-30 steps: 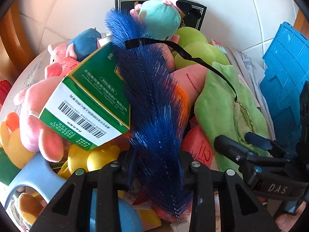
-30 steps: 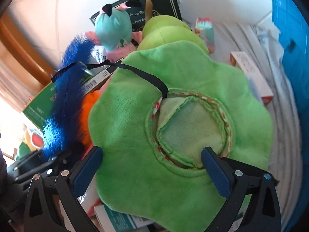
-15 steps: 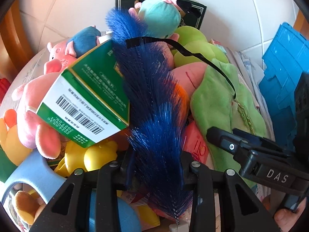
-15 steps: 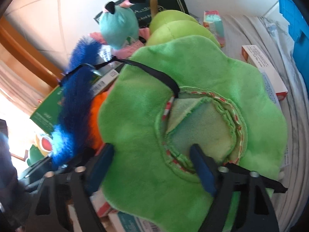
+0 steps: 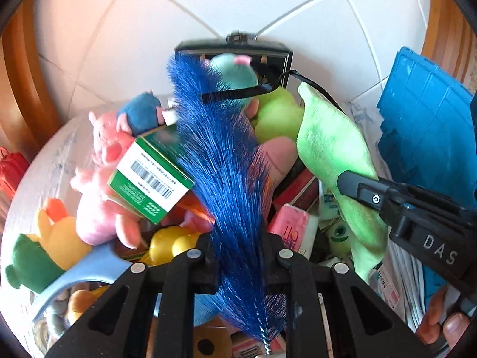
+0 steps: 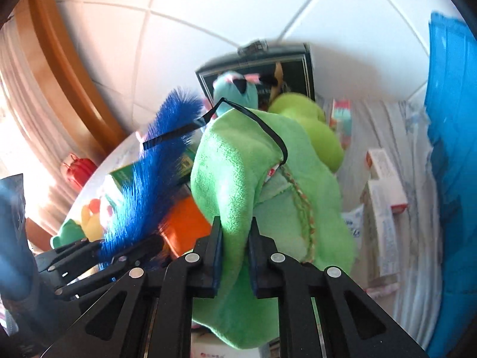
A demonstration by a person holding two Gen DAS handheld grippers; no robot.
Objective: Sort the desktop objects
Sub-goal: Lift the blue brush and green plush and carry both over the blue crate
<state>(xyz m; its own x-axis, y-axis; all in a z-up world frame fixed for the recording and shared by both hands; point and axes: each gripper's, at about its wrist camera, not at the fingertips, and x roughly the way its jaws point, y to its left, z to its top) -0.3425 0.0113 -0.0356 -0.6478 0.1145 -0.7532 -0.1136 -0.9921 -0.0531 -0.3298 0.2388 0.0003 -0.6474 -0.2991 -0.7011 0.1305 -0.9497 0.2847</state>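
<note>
— What has been changed since a second ago?

— Both tools have been raised from the pile. The right gripper (image 6: 235, 238), wide apart then, has just been closing, and a fold of the green flower-shaped plush (image 6: 268, 179) is now pinched between its pads; the plush has been pulled up into a hanging drape, where it lay flat before.

— And the left gripper (image 5: 240, 256)?

— Its jaws have also been closing. The blue bristly brush (image 5: 220, 167) is clamped between them near its wire stem, its tip pointed away towards the black framed board (image 5: 232, 49).

— Where is the plush seen from the left?

— To the right of the brush, edge-on, gripped by the right tool. A black strap (image 6: 259, 122) is draped from the plush across the brush.

— What is left below?

— A green barcode box (image 5: 150, 176), a pink plush pig (image 5: 101, 188) and a yellow duck (image 5: 170, 243) are heaped on the white table (image 5: 44, 167); a blue crate (image 5: 429, 119) is stood at the right.
</note>
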